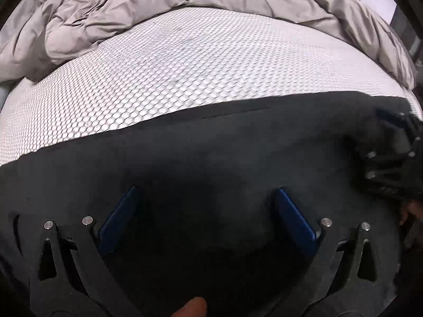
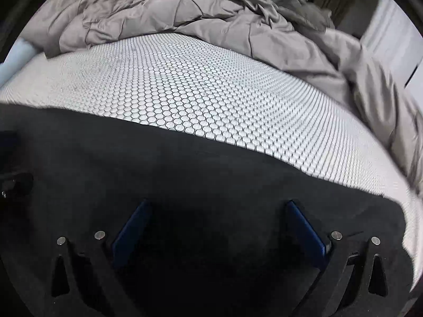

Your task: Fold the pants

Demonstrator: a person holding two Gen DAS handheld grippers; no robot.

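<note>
Black pants (image 1: 211,153) lie flat across the near part of a mattress with a white honeycomb cover (image 1: 185,66). My left gripper (image 1: 206,192) is open, its blue fingers (image 1: 119,219) spread wide just above the black cloth. The right gripper shows at the right edge of the left wrist view (image 1: 391,153), low over the pants' edge. In the right wrist view the pants (image 2: 198,174) fill the lower half and my right gripper (image 2: 216,206) is open over them, its blue fingers (image 2: 304,229) holding nothing. The left gripper's body shows dimly at the left edge there (image 2: 10,179).
A crumpled grey duvet (image 1: 158,5) is heaped along the far side and right side of the mattress; it also shows in the right wrist view (image 2: 211,18). The mattress cover (image 2: 185,92) lies bare between duvet and pants. A white wall or door (image 2: 388,31) stands at the far right.
</note>
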